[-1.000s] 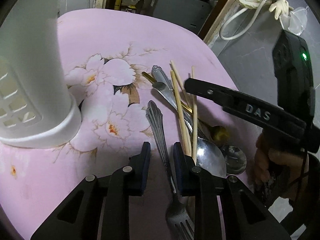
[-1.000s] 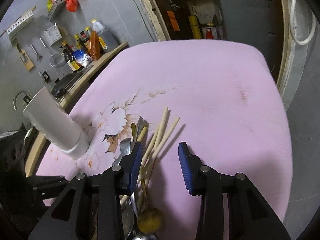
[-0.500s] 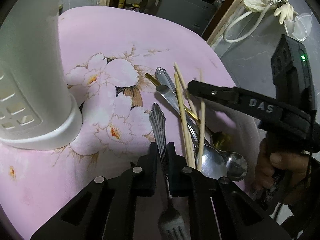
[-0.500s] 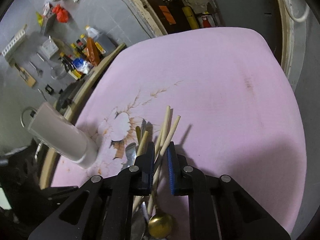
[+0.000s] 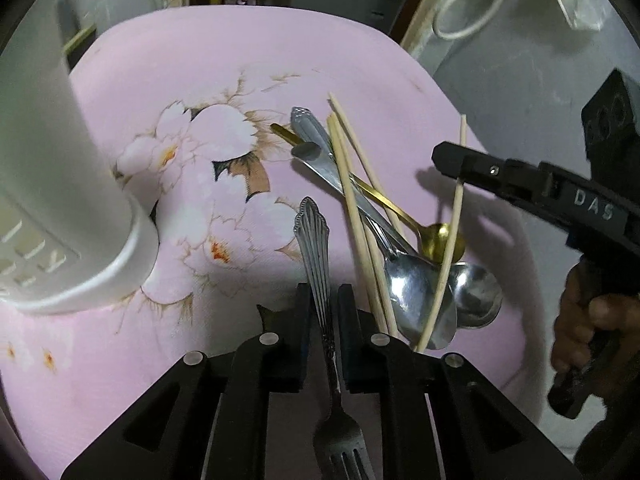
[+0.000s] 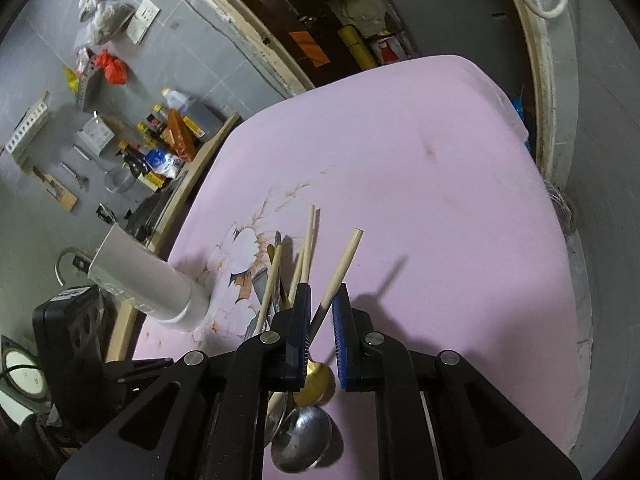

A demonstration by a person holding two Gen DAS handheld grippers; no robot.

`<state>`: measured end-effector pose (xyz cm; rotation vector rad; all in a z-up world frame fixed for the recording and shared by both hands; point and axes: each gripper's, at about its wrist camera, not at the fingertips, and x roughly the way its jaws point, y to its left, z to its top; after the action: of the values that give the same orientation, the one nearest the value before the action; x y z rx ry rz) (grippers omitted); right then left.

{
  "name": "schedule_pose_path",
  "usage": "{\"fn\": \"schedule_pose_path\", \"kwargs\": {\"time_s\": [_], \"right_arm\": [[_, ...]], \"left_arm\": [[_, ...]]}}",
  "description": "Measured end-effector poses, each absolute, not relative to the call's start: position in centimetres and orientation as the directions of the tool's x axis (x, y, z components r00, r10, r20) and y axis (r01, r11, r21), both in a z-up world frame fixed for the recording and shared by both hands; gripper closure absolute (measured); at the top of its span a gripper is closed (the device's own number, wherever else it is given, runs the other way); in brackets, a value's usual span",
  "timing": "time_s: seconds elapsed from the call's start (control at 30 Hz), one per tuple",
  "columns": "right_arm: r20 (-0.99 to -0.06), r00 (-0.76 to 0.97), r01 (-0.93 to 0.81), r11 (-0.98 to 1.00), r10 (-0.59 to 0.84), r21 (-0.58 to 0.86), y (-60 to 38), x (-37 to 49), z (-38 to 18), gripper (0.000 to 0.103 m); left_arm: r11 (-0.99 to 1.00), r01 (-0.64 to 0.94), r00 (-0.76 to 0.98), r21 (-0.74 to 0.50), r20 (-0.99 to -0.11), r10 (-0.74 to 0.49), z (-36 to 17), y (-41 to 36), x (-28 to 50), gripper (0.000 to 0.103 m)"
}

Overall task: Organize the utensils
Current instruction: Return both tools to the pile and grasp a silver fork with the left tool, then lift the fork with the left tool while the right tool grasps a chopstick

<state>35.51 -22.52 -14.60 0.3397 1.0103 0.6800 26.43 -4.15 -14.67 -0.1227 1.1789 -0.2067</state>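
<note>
left gripper point(image 5: 325, 322): jaws closed on the fork point(image 5: 320, 272) at its neck, handle pointing forward, tines back toward the camera; whether it was clear of the cloth point(image 5: 224, 60) could not be told.
right gripper point(image 6: 322, 334): jaws narrowed around one chopstick point(image 6: 340, 270); the stick ran slanted between the blue pads point(image 6: 342, 344), its far tip raised above the cloth, so it looked gripped and lifted.
holder point(image 5: 52, 184): white, perforated, standing upright on the cloth to the left of the pile; its inside was not visible, so what it contained could not be told.
pile: two steel spoons point(image 5: 416, 300), a gold spoon point(image 5: 438, 236) and two or three more chopsticks point(image 5: 352, 208) lay crossed over one another just right of the fork.
done: judging from the layout, very little; most utensils lay loose on the cloth, and only the fork and one chopstick were in hand.
left: both held pieces needed carrying to the holder, which stood well apart from the right gripper; then the spoons and other chopsticks, one by one.
risk: the chopstick was held off-centre and slanted, so it could have pivoted or slipped between the pads on the way.
</note>
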Motion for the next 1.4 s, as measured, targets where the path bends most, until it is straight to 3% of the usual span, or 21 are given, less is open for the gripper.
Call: {"fn": "schedule_pose_path", "kwargs": {"time_s": [0.17, 0.33, 0.6, 1.03, 1.4], "right_arm": [[-0.66, 0.362, -0.362, 0.752, 0.658, 0.551, -22.8, 34.9, -14.2, 0.095], [-0.636, 0.386, -0.375, 0.743, 0.668, 0.554, -22.8, 34.0, -13.1, 0.096], [-0.59, 0.43, -0.43, 0.73, 0.683, 0.532, -22.5, 30.8, -9.8, 0.098], [-0.608, 0.449, -0.524, 0.744, 0.655, 0.415, -20.7, 25.2, -7.1, 0.1], [-0.57, 0.49, -0.556, 0.74, 0.66, 0.379, -19.5, 23.6, -5.1, 0.101]], "left_arm": [[0.982, 0.115, 0.375, -0.148, -0.909, -0.181, -14.6, -4.6, 26.0, 0.096], [0.96, 0.036, 0.454, -0.278, -0.851, -0.263, -14.2, -2.3, 24.2, 0.098], [0.937, -0.041, 0.623, -0.346, -0.743, -0.247, -11.5, 1.3, 19.3, 0.097], [0.947, -0.045, 0.712, -0.318, -0.675, -0.193, -9.0, 0.1, 16.3, 0.097], [0.954, -0.086, 0.814, -0.286, -0.572, -0.099, -6.4, 0.8, 14.6, 0.098]]}}
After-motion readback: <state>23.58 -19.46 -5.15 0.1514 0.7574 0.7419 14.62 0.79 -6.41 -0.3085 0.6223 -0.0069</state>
